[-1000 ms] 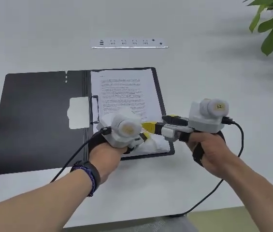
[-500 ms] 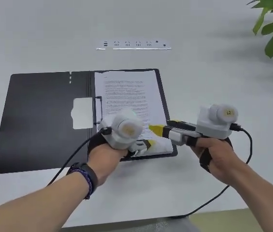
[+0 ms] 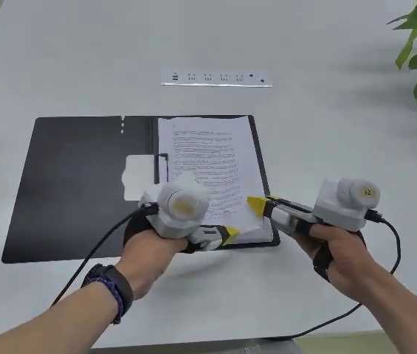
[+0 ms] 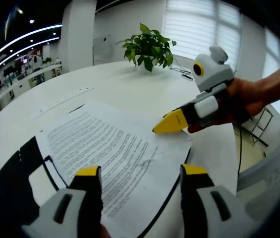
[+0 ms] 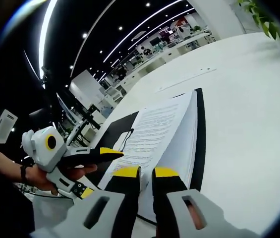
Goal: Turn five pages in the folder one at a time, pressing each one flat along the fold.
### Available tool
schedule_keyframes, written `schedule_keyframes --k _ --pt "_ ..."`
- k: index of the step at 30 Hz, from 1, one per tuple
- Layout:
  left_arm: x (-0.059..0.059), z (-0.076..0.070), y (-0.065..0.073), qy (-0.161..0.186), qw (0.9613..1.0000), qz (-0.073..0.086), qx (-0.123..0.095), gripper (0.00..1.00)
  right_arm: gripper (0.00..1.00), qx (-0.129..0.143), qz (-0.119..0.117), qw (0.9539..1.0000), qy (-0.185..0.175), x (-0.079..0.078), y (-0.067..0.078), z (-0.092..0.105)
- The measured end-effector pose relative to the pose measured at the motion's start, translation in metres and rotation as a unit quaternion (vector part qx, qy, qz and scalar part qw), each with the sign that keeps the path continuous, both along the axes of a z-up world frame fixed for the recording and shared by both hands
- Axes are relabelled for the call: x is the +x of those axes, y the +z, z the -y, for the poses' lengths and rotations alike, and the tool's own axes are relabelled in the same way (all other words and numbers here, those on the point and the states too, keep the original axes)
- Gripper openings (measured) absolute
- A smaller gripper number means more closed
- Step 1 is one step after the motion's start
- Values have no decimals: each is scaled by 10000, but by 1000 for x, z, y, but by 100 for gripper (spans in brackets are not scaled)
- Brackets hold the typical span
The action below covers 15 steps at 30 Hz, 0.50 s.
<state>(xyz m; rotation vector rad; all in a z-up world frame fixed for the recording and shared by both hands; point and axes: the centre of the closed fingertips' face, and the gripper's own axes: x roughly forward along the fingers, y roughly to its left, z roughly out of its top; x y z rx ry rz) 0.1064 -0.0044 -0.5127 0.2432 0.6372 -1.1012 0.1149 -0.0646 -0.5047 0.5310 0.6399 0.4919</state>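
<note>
White table [image 3: 326, 44], open-plan office [image 5: 179, 29] behind, left tongs [image 4: 140, 171] spread over folder [image 3: 68, 184], right tongs [image 5: 145, 172] pinching page [image 3: 212, 158] corner

white table [image 3: 341, 110] | power strip [image 3: 215, 78] | potted plant [image 4: 147, 47] | window blinds [image 4: 199, 22] | ceiling light strips [image 5: 44, 39]

We carried a left gripper [image 3: 219, 237] and a right gripper [image 3: 260, 206], both pale grey with rounded housings and yellow-tipped fingers. The right one bore a small round yellow label [image 3: 368, 192] at its two o'clock, print too small to read. A left cable [image 3: 94, 259], black, trailed toward seven o'clock; a right cable [image 3: 398, 247], also black, looped toward five. Black straps [image 3: 321, 258] crossed both hands. We wore a dark wristband [image 3: 112, 284] edged in purple.
</note>
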Motion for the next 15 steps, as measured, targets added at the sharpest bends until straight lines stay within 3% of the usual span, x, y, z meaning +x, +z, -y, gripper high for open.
schedule_keyframes --k 6,15 --pt "4 -23 15 185 9997 107 -66 65 1 155 213 9996 43 7 18 -15" --pt "9 -59 35 509 9982 241 -201 66 0 221 356 9989 185 12 32 -40"
